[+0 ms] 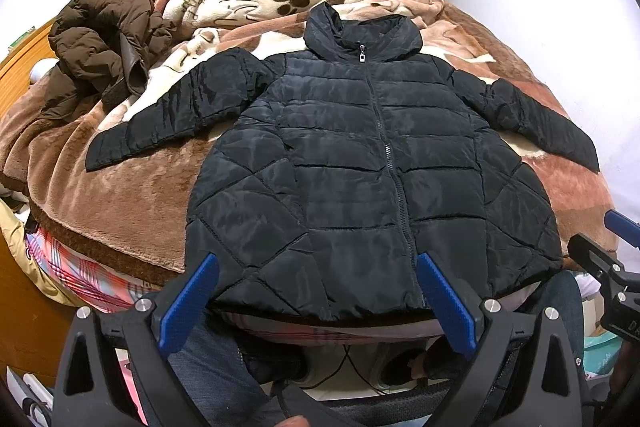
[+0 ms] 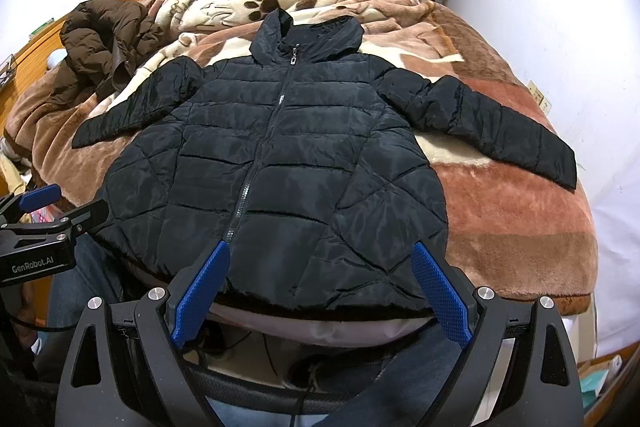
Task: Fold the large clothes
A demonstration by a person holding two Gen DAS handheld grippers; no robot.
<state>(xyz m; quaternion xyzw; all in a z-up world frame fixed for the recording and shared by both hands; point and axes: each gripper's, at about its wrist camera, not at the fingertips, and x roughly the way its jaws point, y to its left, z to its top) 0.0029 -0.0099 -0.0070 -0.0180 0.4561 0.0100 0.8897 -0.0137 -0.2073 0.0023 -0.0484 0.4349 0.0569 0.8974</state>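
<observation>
Lying flat on the bed [image 1: 120, 195], front up and zipped shut: black puffer jacket [image 1: 360, 167], collar toward the far end, hem hanging right at the near edge of the mattress. Both sleeves spreading out to the sides, left sleeve [image 1: 160, 119] and right sleeve [image 2: 500, 123] resting on the fuzzy brown blanket [image 2: 500, 219]. Sitting crumpled well apart at the far left: brown coat [image 1: 96, 51], not touching the black one.

Hovering just short of the hem, both sets of tongs. Left tongs [image 1: 316, 291] gaping wide, holding nothing. Right tongs [image 2: 320, 279] also spread wide and carrying nothing, lined up over the hem right of the zipper [image 2: 260, 155].

Looking like the very start, nothing folded yet.

Guessing at handling: probably light but bulky, soft and springy, so likely puffing back open after each fold. Shell looking shiny and slick, so probably sliding out of a shallow pinch. Probably better biting at a stitched edge, like a cuff end or the hem corners, where the fabric is thinner and seamed, rather than the fat quilted middle. Likely making sense to start with the 2 sleeves, taking each near the cuff and laying it across the chest, then lifting the hem toward the collar with 1 tong set at each corner.
</observation>
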